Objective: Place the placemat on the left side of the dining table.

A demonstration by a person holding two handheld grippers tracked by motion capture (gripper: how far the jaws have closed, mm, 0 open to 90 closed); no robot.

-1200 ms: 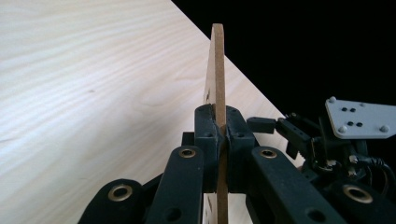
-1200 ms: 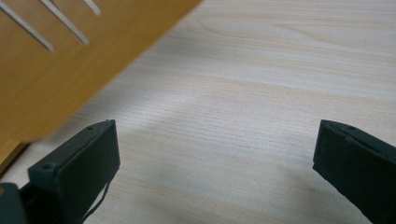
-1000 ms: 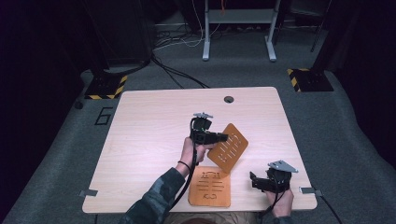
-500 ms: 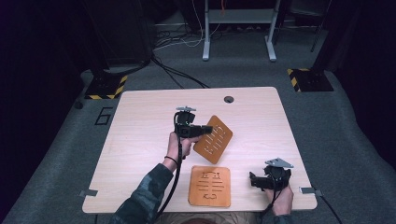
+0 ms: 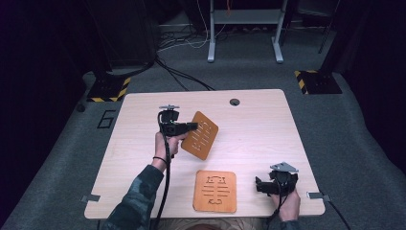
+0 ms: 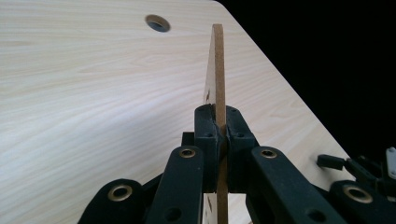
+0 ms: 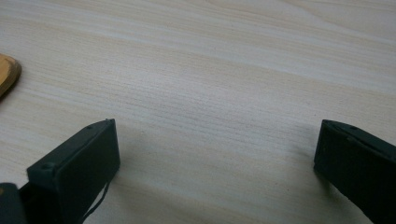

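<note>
1. High view: the left gripper (image 5: 191,126), left of the frame's centre, clamps the edge of a brown cut-out board (image 5: 201,135) and holds it tilted above the table (image 5: 258,129). A second board (image 5: 215,190) lies flat at lower centre. The right gripper (image 5: 258,186) rests at lower right, well apart from both.
2. Left gripper view: the jaws are pinched on the board's thin edge (image 6: 218,74), which stands upright in mid-frame.
3. Right gripper view: the jaws stand wide apart over bare table (image 7: 210,93), with nothing between them; the flat board's corner (image 7: 7,74) shows at the left edge.
</note>
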